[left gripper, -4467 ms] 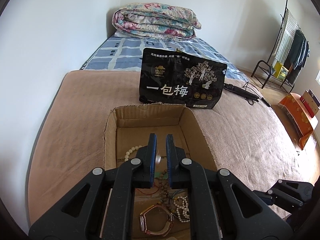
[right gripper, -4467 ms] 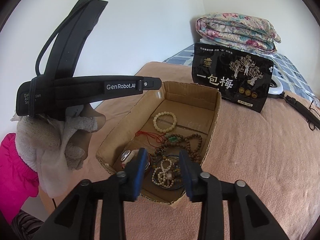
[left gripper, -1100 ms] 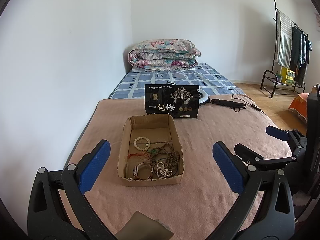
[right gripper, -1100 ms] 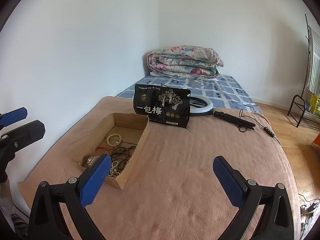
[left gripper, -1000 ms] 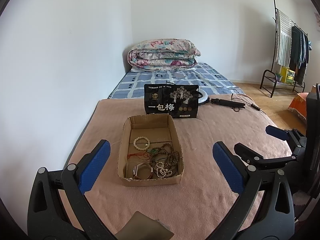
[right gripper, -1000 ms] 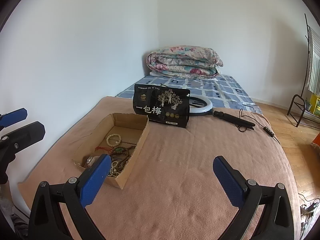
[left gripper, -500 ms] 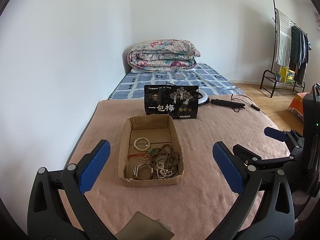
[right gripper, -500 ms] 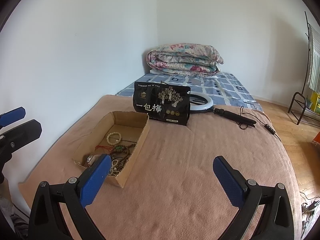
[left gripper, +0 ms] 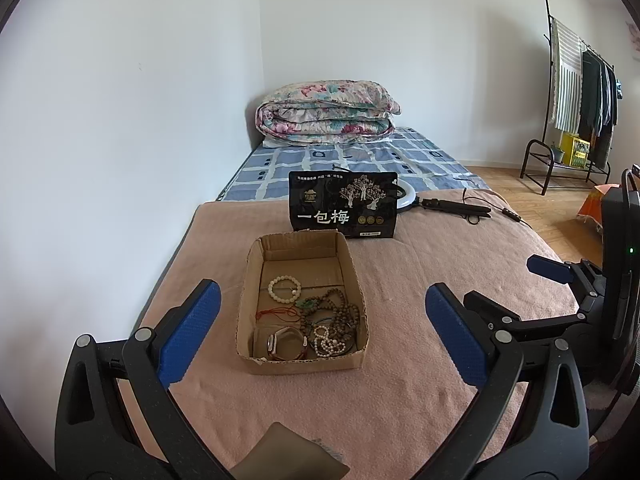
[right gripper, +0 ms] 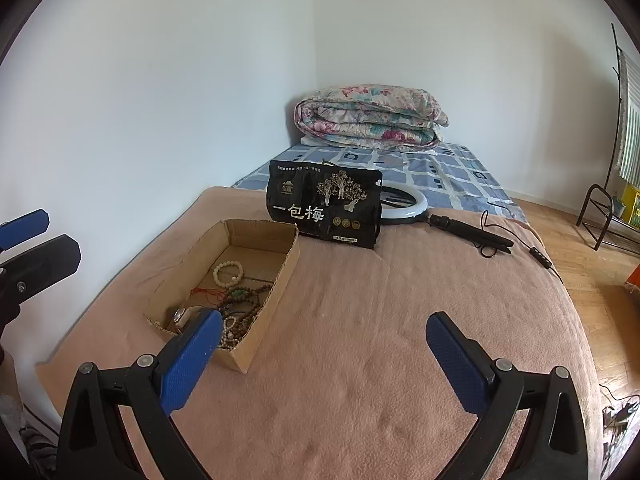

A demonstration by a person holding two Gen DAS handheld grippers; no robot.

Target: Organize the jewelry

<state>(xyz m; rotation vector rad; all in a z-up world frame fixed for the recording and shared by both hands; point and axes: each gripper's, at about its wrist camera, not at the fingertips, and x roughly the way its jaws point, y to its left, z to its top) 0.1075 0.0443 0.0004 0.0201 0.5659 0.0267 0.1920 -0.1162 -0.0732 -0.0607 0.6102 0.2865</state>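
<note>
An open cardboard box [left gripper: 349,263] sits on the pink blanket and holds several pieces of jewelry: a cream bead bracelet [left gripper: 284,287], brown bead strings [left gripper: 342,314], a red cord, a watch [left gripper: 286,342] and pearls. The box also shows in the right wrist view [right gripper: 288,262]. My left gripper [left gripper: 322,330] is wide open and empty, held back from the box's near end. My right gripper [right gripper: 326,360] is wide open and empty over bare blanket to the right of the box.
A black snack bag [left gripper: 343,210] stands just behind the box. A ring light with handle and cable [right gripper: 440,220] lies behind it. A folded quilt [left gripper: 326,112] lies on the blue mattress. A clothes rack [left gripper: 580,92] stands at far right. White wall on the left.
Earlier both grippers were close over the box, the left nearly shut. Both now stand pulled back and wide open. In the last second the right view shifted slightly; little else moved.
</note>
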